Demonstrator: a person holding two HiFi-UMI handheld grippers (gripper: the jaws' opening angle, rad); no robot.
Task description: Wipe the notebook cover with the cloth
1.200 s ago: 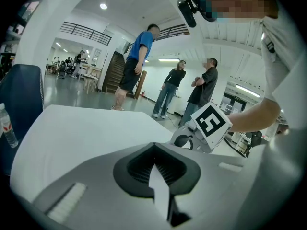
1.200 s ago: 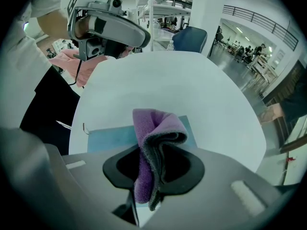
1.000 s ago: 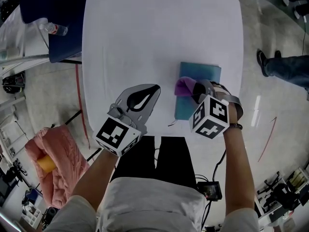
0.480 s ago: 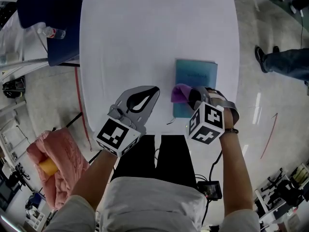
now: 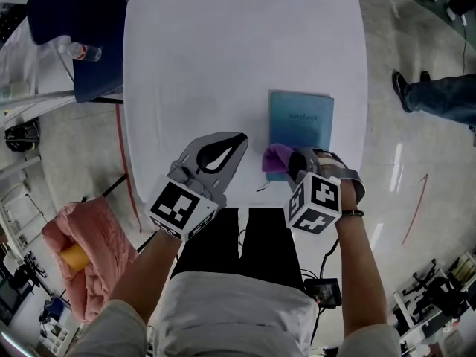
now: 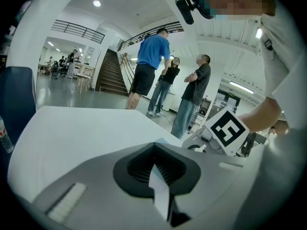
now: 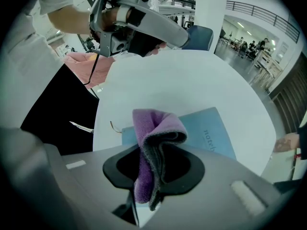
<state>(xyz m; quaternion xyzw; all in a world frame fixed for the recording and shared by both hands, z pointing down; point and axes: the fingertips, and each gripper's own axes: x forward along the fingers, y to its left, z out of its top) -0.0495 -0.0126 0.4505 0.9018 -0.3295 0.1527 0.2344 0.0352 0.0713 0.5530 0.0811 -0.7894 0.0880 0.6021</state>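
Observation:
A teal notebook (image 5: pixel 301 119) lies on the white table (image 5: pixel 223 50) at the right, its cover facing up. My right gripper (image 5: pixel 291 161) hangs over the notebook's near edge, shut on a folded purple cloth (image 5: pixel 276 157). In the right gripper view the cloth (image 7: pixel 156 135) sticks up out of the right gripper (image 7: pixel 151 171), with the notebook (image 7: pixel 213 133) just beyond. My left gripper (image 5: pixel 236 140) rests to the left of the notebook, shut with nothing in it. The left gripper (image 6: pixel 156 176) shows only a thin slit between its fingers.
A blue chair (image 5: pixel 71 28) and a water bottle (image 5: pixel 83 49) stand off the table's far left corner. A pink bundle (image 5: pixel 82 248) lies on the floor at the left. A person's legs (image 5: pixel 439 99) are at the right. Several people (image 6: pixel 158 71) stand beyond the table.
My right gripper has drawn the cloth back along the notebook toward its near edge, baring more of the cover. The left gripper has stayed in place.

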